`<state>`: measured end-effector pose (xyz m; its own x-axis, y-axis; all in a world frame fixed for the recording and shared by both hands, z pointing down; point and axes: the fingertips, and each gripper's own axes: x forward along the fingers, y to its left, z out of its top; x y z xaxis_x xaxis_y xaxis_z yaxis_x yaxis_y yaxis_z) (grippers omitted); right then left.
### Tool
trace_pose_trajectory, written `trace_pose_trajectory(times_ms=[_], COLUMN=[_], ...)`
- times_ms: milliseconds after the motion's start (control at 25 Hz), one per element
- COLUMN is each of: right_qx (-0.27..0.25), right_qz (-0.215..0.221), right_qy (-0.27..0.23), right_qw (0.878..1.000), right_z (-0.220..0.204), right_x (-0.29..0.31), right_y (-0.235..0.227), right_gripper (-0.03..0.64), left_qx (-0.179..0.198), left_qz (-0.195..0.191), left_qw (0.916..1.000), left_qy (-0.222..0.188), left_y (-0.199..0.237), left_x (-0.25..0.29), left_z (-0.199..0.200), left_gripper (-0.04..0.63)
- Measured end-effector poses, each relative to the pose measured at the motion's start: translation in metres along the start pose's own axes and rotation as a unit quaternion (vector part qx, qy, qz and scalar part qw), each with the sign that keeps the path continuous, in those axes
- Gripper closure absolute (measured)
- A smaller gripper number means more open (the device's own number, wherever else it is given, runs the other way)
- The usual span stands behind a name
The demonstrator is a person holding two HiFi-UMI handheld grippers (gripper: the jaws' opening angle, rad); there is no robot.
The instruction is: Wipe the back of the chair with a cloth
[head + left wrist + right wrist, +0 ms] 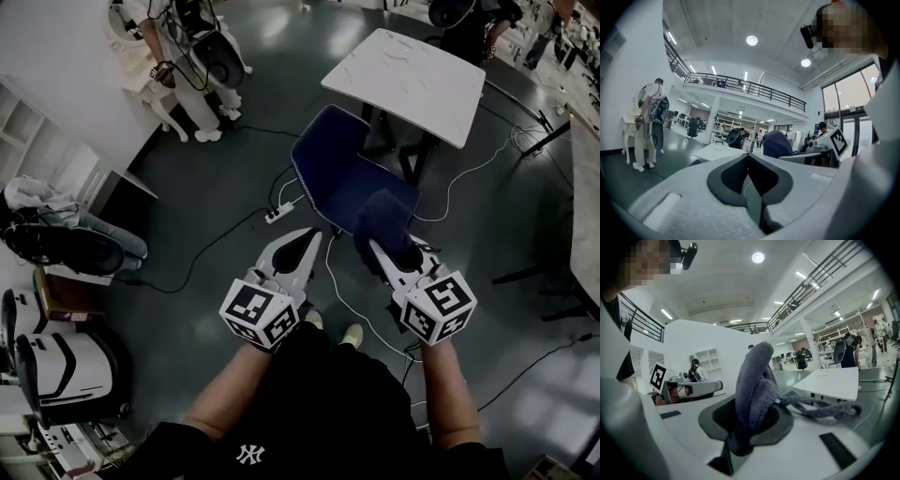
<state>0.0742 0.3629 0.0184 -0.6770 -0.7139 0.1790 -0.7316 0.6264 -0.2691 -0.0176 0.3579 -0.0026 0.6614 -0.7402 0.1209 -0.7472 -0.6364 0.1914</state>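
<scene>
At the far left of the head view, a grey garment (42, 202) lies over dark bags by the wall. Above it, at the top left, a person in white clothes (178, 66) stands on the dark floor (216, 187). A white power strip (277, 215) lies on the floor further in, with cables running away from it.

The left tool (307, 237) is held out low. In the left gripper view its jaws are pressed together with nothing between them, and the dark pads meet along a thin line.

Just beyond its tip stands the blue chair (342, 178). Its backrest rises on the far left side and its seat faces the person.

To the right, the right tool (386, 255) is clamped on the cloth (384, 220), a dark blue-grey bundle. In the head view the bundle overlaps the near right edge of the chair seat. Whether it touches the seat cannot be told, and it is well short of the backrest. In the right gripper view the cloth (754, 385) stands up in a thick fold from between the jaws. A loose end trails off to the right across the tool's white body.

Past the chair, to the upper right, stands a white tabletop (408, 70) on dark legs, with more cables on the floor beside it.
</scene>
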Motion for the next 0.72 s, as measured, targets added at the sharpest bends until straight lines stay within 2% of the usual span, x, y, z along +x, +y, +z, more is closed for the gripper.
trace_pose_trajectory(times_ms=[320,720], right_qx=[0.027,0.043], right_qz=[-0.011,-0.052], right_qy=[0.021,0.058], right_qw=[0.999,0.996], right_z=[-0.020,-0.042], right_x=[0.036,0.144], right_y=[-0.032,-0.085], right_gripper=[0.543,0.543], left_qx=[0.012,0.024], left_qz=[0.010,-0.009], left_qw=[0.9999,0.9996], left_qy=[0.003,0.005], left_y=[0.035,0.127], left_x=[0.023,0.083], left_z=[-0.009,-0.034], left_gripper=[0.586,0.586])
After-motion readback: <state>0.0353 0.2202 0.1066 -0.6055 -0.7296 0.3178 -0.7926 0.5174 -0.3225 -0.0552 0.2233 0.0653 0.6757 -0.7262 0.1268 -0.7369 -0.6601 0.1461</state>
